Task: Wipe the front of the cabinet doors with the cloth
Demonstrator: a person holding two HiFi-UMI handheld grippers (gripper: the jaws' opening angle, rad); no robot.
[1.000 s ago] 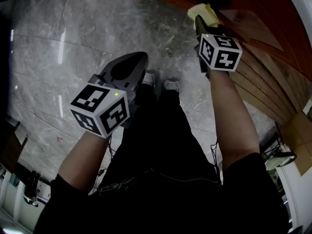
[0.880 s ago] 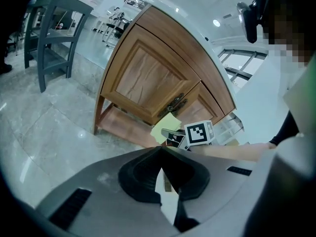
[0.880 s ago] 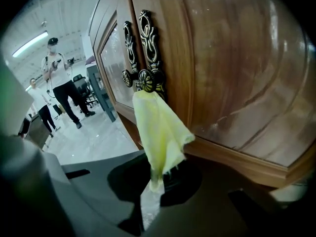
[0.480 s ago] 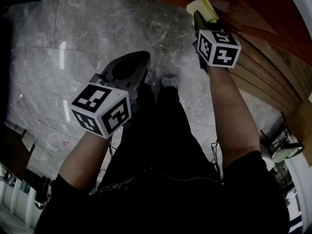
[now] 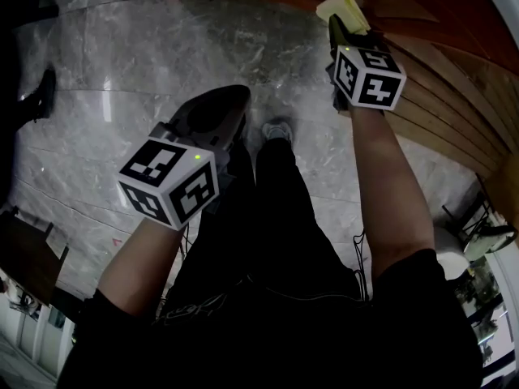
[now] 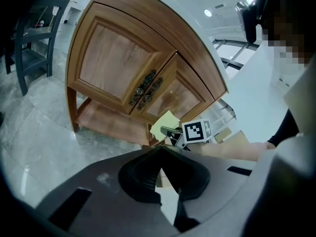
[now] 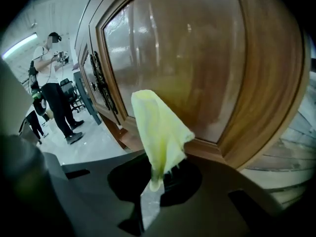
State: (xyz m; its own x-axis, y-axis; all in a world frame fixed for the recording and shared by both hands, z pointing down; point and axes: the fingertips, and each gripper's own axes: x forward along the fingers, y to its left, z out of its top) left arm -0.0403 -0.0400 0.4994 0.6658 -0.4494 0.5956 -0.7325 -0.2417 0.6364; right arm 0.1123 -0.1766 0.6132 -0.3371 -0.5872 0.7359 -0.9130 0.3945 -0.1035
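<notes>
Head view: the left gripper (image 5: pixel 228 104) sits centre-left of the frame, above the floor (image 5: pixel 113 71). The right gripper (image 5: pixel 339 24) sits at upper right, with the cloth (image 5: pixel 344 8) between its jaws and projecting ahead of them toward the cabinet (image 5: pixel 442 87), which runs along the upper and right edges. The person's legs (image 5: pixel 276 217) occupy the lower centre, between the two grippers.

Left gripper view: the two doors (image 6: pixel 116 65) stand side by side at upper centre, with handles (image 6: pixel 145 89) paired at their meeting edges and a shelf (image 6: pixel 106 122) below. The right gripper and cloth sit before the cabinet's lower right corner. A chair (image 6: pixel 27 38) stands at far left.

Right gripper view: the cloth is at centre, just before the door panel (image 7: pixel 187 58). A bystander (image 7: pixel 54 93) is at upper left.
</notes>
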